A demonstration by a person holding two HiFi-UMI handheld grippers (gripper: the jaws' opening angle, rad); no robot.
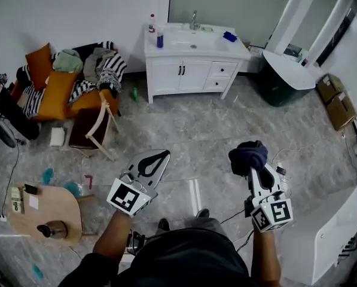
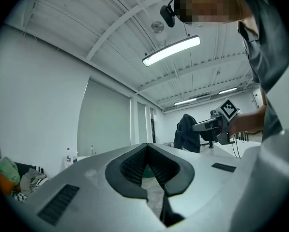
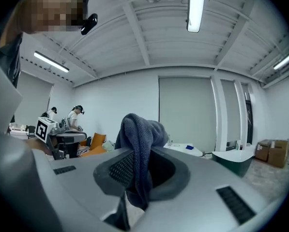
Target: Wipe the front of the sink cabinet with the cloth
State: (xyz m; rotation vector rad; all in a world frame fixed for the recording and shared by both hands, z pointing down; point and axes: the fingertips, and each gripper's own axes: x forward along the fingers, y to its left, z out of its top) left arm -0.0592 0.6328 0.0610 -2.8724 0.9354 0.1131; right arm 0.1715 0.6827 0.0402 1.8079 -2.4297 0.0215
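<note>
While standing well back from the white sink cabinet, holds a dark blue towelling cloth clenched in the right gripper, jaws closed on it. Carries the cloth bunched into a lump at the jaw tips, above the grey marbled floor and well apart from the cabinet. Shows, in the right gripper view, the cloth heaped over the tips and hanging down through the hollow between the dark pads, long axis roughly upright. Points that gripper forward and a little to the left, toward the cabinet. Finds the cabinet against the far wall, long side running left to right, doors and drawers facing this way. Holds the left gripper beside the right one, angled forward and to the right, tips together with nothing pinched, only floor showing through the hollow of its pads, touching no object.
</note>
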